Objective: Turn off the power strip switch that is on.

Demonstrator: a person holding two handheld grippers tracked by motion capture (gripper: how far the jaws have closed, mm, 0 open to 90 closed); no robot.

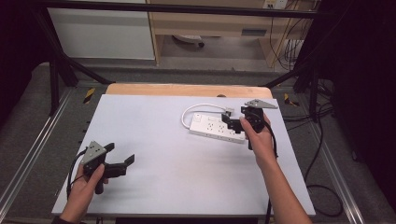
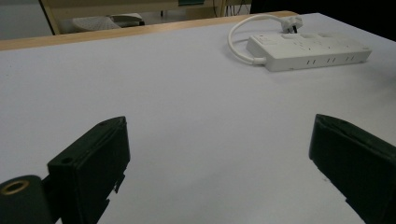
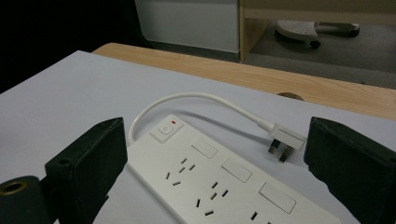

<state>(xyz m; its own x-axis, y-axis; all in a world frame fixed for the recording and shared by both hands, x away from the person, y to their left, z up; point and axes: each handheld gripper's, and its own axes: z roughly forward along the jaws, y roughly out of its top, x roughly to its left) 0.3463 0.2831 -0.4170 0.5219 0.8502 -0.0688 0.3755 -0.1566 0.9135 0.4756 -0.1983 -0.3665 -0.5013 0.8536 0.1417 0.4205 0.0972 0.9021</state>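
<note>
A white power strip (image 1: 215, 128) lies on the right half of the white table top (image 1: 154, 182), its short cable (image 1: 196, 108) looping back to a plug (image 1: 227, 111) that rests loose on the surface. My right gripper (image 1: 232, 124) hovers open just over the strip's right end. In the right gripper view the strip (image 3: 224, 186) runs between the open jaws of the right gripper (image 3: 217, 126), with its switch (image 3: 166, 129) and the plug (image 3: 282, 140) ahead. My left gripper (image 1: 120, 153) is open near the front left, empty. From the left gripper (image 2: 220, 125) the strip (image 2: 308, 51) lies far off.
A wooden table edge (image 1: 187, 89) runs along the back. Black frame bars (image 1: 60, 60) stand at both far corners. Cables (image 1: 322, 186) trail on the floor at the right. A cabinet (image 1: 102, 32) and a chair base (image 1: 189, 41) sit beyond the table.
</note>
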